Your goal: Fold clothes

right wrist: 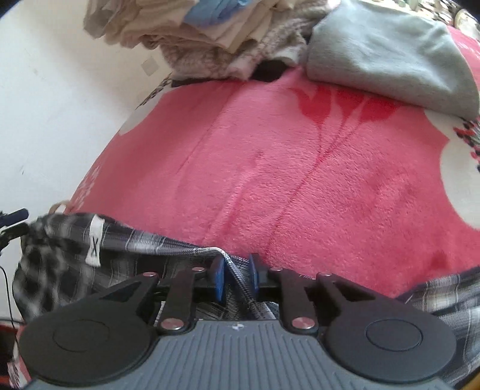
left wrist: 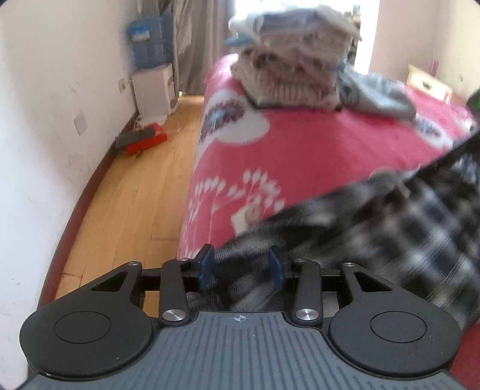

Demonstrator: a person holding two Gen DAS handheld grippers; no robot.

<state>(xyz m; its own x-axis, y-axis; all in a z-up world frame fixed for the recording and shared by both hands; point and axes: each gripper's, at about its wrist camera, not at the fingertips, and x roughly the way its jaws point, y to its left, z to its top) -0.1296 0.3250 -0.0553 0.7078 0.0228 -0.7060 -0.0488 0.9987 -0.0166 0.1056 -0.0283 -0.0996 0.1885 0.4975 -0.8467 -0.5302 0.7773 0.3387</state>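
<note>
Looks like the spreading-out step: left gripper (left wrist: pixel 241 265) and right gripper (right wrist: pixel 237 277) both pinching the plaid shirt (right wrist: pixel 60 258) at bottom of frame, next it probably needs laying flat on the pink blanket (right wrist: pixel 270 168).

Daylight is streaming through a window (left wrist: pixel 303 6) beside grey curtains (left wrist: pixel 195 45). A pink floral bed (left wrist: pixel 315 141) is standing on a wooden floor (left wrist: pixel 132 192) by white walls (left wrist: pixel 54 90).

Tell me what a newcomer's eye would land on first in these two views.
First the pink flowered blanket that covers the bed and fills both views. Next the black-and-white plaid garment, stretched across the near edge of the bed, with the left gripper and the right gripper each closed on part of it. At the far end sits a tall stack of folded clothes, with a grey garment beside it.
</note>
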